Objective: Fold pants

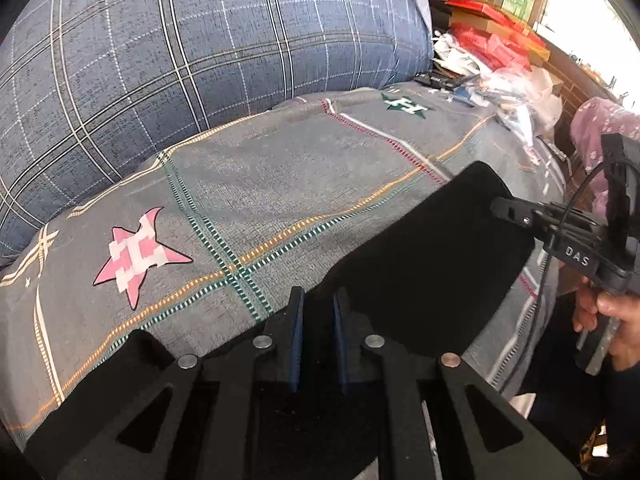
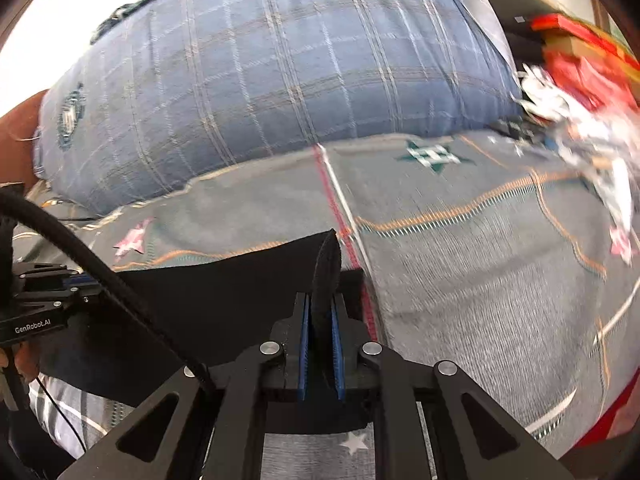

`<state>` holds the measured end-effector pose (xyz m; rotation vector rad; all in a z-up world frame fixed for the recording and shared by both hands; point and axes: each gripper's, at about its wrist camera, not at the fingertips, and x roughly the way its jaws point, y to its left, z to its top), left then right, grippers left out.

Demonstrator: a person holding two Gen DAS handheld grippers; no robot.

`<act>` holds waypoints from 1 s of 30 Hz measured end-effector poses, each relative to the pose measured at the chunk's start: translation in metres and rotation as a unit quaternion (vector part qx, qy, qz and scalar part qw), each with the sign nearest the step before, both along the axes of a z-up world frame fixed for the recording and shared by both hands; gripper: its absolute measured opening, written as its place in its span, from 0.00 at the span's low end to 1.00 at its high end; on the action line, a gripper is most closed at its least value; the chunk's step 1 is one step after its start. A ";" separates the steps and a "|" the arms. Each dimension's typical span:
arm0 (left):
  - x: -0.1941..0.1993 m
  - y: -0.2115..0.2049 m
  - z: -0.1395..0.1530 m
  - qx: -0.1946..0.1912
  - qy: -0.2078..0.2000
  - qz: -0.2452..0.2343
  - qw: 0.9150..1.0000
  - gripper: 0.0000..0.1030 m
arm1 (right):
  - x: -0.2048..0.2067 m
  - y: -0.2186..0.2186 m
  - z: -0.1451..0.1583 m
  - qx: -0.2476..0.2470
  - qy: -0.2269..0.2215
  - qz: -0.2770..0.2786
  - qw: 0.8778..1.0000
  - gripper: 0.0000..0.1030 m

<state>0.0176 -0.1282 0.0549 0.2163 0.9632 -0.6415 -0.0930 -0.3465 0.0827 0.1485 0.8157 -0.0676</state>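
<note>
The black pants [image 1: 432,264] hang stretched between my two grippers above a grey bedsheet [image 1: 260,184]. My left gripper [image 1: 319,300] is shut on the near edge of the pants, with black cloth between its blue pads. My right gripper [image 2: 321,304] is shut on the thick waistband edge of the pants [image 2: 224,296], which stands up between its pads. The right gripper also shows in the left wrist view [image 1: 504,206], pinching the pants' far corner. The left gripper shows at the left edge of the right wrist view [image 2: 86,280], holding the other corner.
A large blue plaid pillow [image 1: 180,48] lies at the back of the bed. Red boxes [image 1: 496,24] and loose plastic bags and papers [image 1: 512,92] pile at the far right. A pink patterned cloth [image 1: 596,128] sits at the right edge.
</note>
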 end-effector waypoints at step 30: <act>-0.077 0.186 -0.010 -0.052 -0.018 0.249 0.967 0.71 | 0.028 0.190 -0.004 0.006 0.000 0.253 0.968 0.41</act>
